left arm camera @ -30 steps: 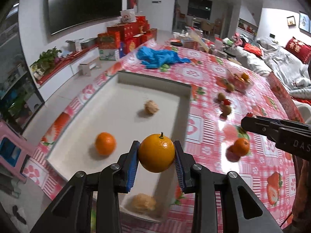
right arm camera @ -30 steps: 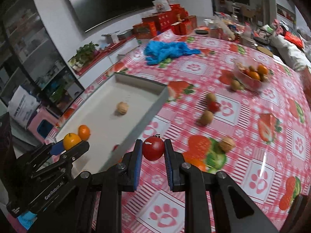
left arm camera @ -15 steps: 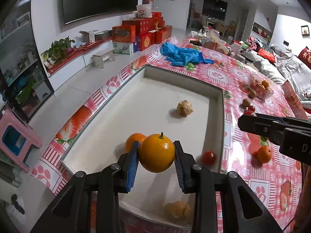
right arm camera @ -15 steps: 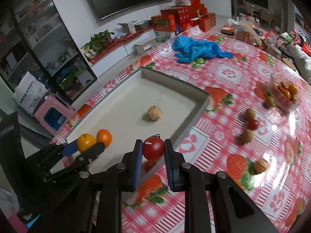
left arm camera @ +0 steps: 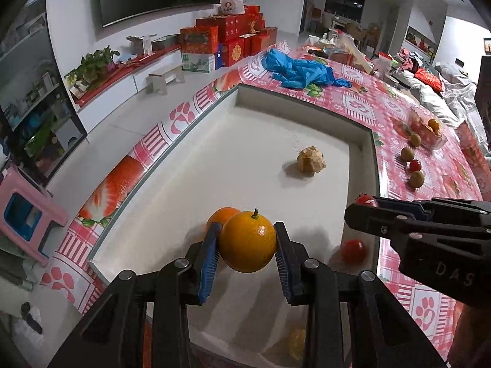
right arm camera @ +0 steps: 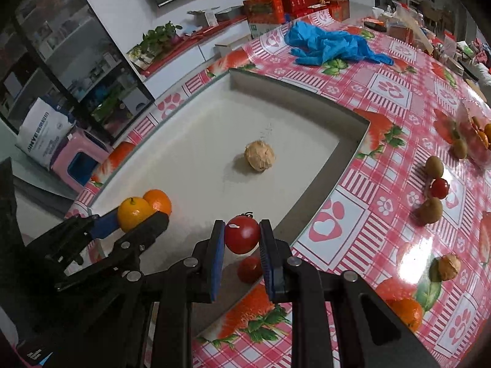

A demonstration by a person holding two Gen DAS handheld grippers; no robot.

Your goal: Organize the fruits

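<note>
While both views show the tray, only the right wrist shows the walnut.

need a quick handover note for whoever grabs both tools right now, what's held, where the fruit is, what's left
Left tool: shut on an orange, held over the near end of the white tray.
Right tool: shut on a tomato, above the tray's near right corner.
Done, in the tray: a second orange, a second tomato, a walnut, and a yellowish fruit at the near edge, too blurred to name.
Left, on the tablecloth: two kiwis with a third tomato between them, another walnut, a third orange, and more fruit by the clear container.
</note>
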